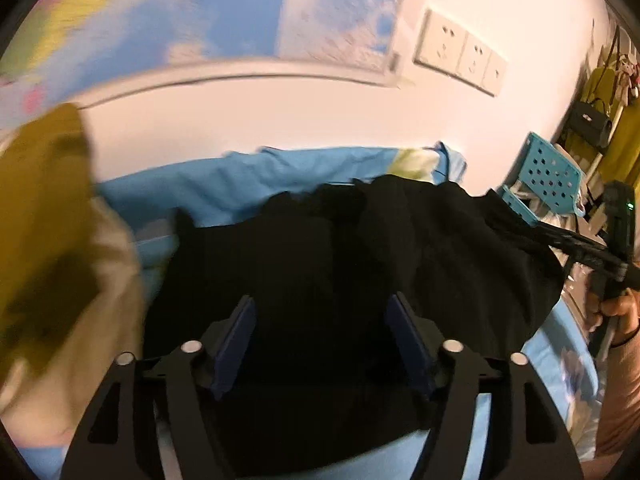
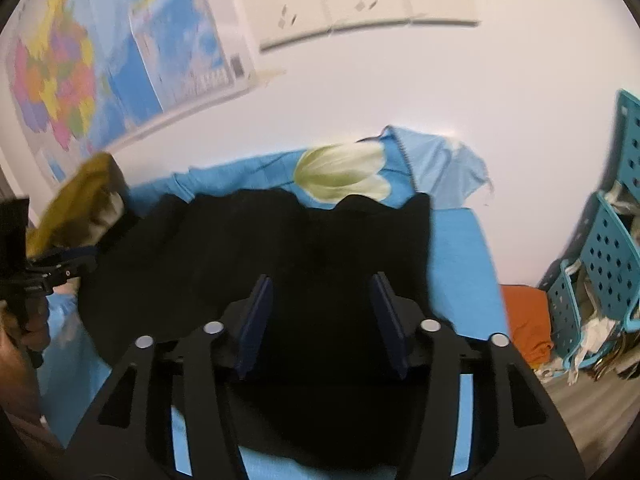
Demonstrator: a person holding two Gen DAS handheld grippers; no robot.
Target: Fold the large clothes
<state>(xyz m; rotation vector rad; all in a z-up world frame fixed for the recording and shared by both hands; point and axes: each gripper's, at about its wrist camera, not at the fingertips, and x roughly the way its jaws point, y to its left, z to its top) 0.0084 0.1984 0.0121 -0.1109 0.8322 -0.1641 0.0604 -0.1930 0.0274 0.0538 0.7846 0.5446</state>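
We have the black garment (image 2: 304,248) lying on the bed (image 2: 460,248), spread over the blue sheet and reaching up near the wall-side edge where the tulip-print cover (image 2: 344,174) is bunched. It looks partly folded to us: in the right wrist view its right edge runs fairly straight, while the left side slumps in loose waves toward the bed's left edge, next to a mustard and beige cloth (image 2: 80,196). In the left wrist view the far edge is ruffled and a raised lump sits toward the right, so we judge that smoothing and at least one more fold are left.

Our left gripper (image 1: 322,344) hovers over the near part of the garment with its fingers (image 1: 236,344) apart and no cloth pinched between them. Our right gripper (image 2: 322,320) does the same, fingers (image 2: 256,320) spread and holding nothing.

We read the garment's long axis as running across the bed, roughly parallel to the wall, though the dark fabric hides seams and we cannot tell which end is the collar or hem. A blue perforated rack (image 2: 608,248) stands off the bed's right side, with an orange cloth (image 2: 524,320) on the floor below
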